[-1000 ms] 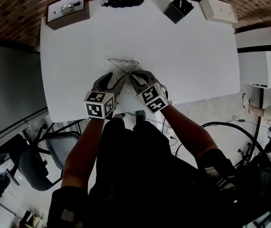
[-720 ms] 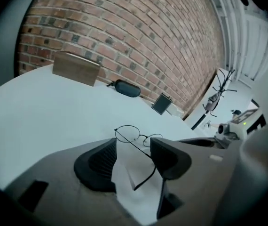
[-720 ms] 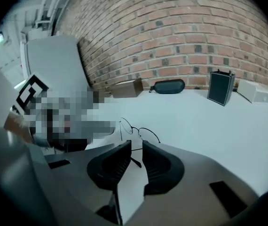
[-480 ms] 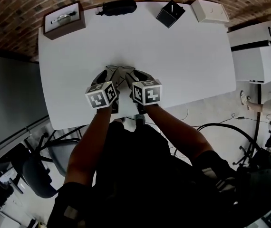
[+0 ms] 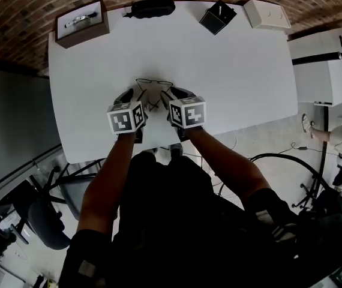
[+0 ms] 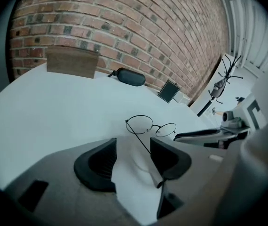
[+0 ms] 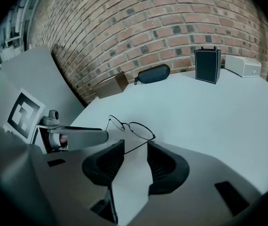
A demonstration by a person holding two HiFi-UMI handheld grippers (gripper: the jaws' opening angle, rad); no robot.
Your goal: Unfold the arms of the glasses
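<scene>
If reading right, basically done, both glasses (image 5: pixel 153 84) arms out: left gripper (image 6: pixel 133 149) wide around one, just been opening right gripper (image 7: pixel 135 149) around the other. Only backing off to go.

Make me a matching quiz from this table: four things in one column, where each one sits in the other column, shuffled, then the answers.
Things:
1. glasses
2. brown box
3. case
4. white box

Places on the table:
a. far left corner
b. far right corner
c. middle
d. far edge, left of centre

Pairs: 1-c, 2-a, 3-d, 4-b
</scene>
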